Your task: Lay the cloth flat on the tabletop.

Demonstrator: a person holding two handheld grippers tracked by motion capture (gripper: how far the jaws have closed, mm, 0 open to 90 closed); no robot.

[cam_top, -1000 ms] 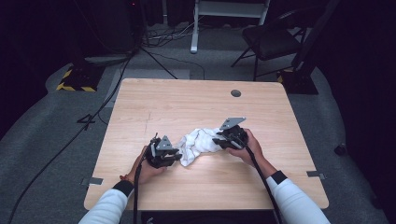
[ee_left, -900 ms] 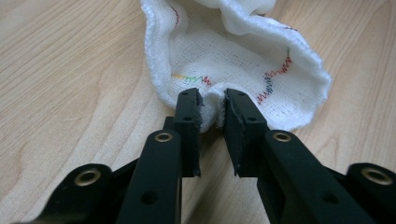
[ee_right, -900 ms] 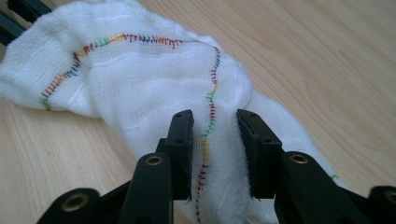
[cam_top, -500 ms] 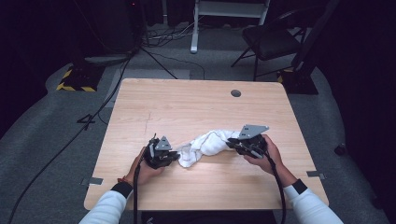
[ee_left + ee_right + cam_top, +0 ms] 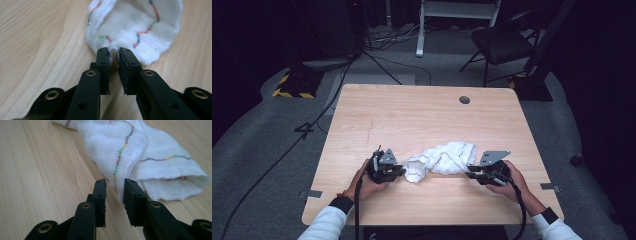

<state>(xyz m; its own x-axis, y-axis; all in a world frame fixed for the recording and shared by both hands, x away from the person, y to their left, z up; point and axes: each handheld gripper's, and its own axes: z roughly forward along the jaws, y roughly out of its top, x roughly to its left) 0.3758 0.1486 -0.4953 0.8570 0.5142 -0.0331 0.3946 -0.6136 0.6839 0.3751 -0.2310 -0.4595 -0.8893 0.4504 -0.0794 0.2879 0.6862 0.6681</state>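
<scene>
The left gripper (image 5: 114, 53) pinches one end of the white cloth (image 5: 442, 159) on the wooden table (image 5: 422, 115), while the right gripper (image 5: 114, 185) rests at the other end, jaws slightly parted, gripping nothing.

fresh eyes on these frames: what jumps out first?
The white cloth with multicoloured zigzag stitching, bunched into a roll on the near half of the wooden table. The left tongs pinch a bit of its edge at one end. At the other end the right tongs sit slightly parted with nothing between the tips, right beside the folded end of the cloth.
</scene>
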